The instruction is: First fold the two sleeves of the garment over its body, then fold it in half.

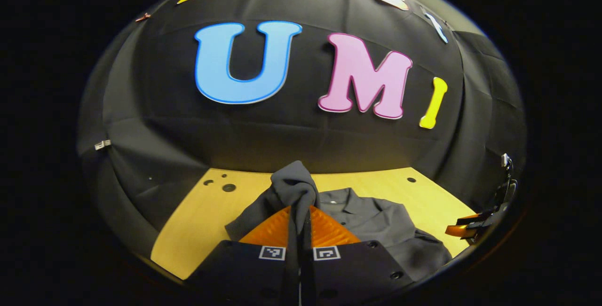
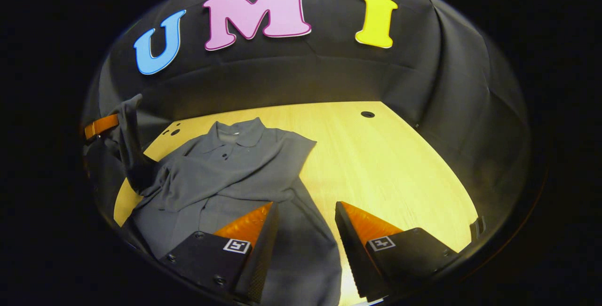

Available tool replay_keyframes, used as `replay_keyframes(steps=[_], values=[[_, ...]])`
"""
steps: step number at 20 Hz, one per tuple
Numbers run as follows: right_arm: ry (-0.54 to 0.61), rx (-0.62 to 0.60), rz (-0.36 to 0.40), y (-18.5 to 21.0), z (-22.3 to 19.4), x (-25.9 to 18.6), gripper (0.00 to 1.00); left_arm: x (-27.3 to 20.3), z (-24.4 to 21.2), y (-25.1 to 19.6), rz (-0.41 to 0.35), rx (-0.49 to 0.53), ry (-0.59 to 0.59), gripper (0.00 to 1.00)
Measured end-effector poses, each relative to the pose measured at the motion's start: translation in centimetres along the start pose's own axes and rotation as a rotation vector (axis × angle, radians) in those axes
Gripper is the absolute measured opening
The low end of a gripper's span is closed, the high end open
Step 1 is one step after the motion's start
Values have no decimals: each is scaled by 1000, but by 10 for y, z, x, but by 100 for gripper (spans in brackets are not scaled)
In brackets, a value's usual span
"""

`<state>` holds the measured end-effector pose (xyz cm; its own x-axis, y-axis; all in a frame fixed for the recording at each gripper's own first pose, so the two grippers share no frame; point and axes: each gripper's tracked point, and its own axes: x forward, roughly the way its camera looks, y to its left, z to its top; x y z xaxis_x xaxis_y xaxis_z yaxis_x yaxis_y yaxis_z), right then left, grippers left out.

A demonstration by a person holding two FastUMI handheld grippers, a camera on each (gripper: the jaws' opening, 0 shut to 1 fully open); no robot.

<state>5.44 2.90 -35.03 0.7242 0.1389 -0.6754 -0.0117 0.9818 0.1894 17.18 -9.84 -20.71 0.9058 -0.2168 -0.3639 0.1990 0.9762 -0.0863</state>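
Lying on a light wooden desk (image 2: 400,165) inside a black-cloth booth: one grey polo shirt (image 2: 225,179), collar toward the back wall, buttons up the placket facing up

Item, polo shirt: body spread flat on the desk's left half as the right gripper view shows it. One sleeve (image 2: 244,167) is already folded across the chest, running from the shoulder near the desk's middle down toward the opposite side. The other sleeve (image 1: 294,188) is lifted off the desk and hangs from the left gripper; in the right gripper view it rises as a dark strip of cloth (image 2: 129,141) at the far left edge.

Item, left gripper (image 1: 299,223): jaws pressed together on the raised sleeve, the cloth bunched above and draped over the fingertips. Held above the desk, beside the shirt's body. In the right gripper view one finger (image 2: 101,126) of it shows at the left edge, next to the hanging cloth.

Item, right gripper (image 2: 305,231): jaws spread wide, nothing between them, poised over the shirt's lower part near its hem. In the left gripper view it shows at the far right (image 1: 463,226), apart from the cloth
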Motion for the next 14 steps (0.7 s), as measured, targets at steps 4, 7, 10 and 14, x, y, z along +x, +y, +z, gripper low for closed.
replay_keyframes(steps=[4,7,10,14], values=[[14,15,-16,-24,-8,2,76,22,-19,-42,-48,6,38,7],[33,29,-23,-39,-14,7,76,37,-41,-65,-71,34,77,7],[49,34,-23,-52,-20,14,76,50,-73,-83,-85,55,128,7],[71,33,-9,-69,-25,30,76,69,-109,-102,-87,83,187,7]])
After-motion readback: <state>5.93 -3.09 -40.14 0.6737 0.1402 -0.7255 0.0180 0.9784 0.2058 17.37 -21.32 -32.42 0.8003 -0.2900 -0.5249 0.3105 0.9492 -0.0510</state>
